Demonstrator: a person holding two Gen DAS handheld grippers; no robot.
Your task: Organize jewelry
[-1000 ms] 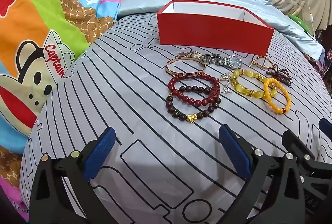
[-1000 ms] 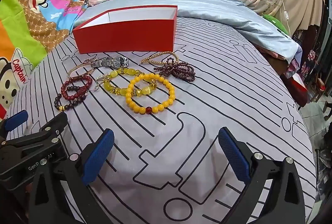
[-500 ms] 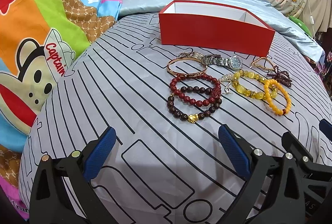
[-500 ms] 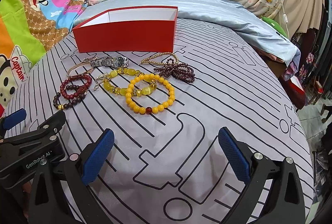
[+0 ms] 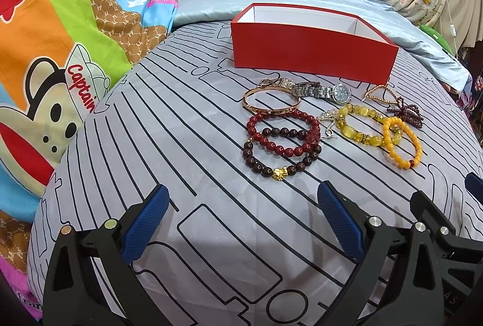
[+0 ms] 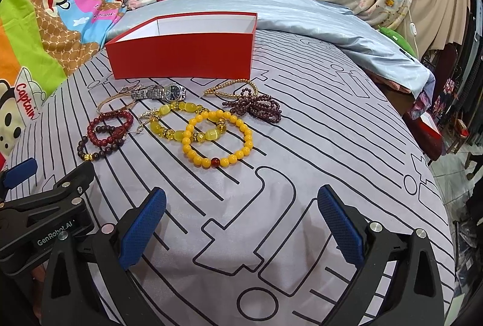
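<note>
Hovering low over the bed [image 6: 302, 145], both claws gape wide with nothing in them: left claw [image 5: 241, 220], right claw [image 6: 241, 223], side by side. Bare striped sheet lies between them and the jewelry. Beaded bracelets [image 5: 280, 142], a watch [image 5: 326, 90] and a yellow bracelet [image 6: 217, 139] sit just before the red box [image 6: 184, 54].

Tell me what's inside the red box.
Only white inner walls of the red box show; no jewelry is visible inside. Its floor is hidden behind the front wall, so I cannot confirm it is empty.
</note>
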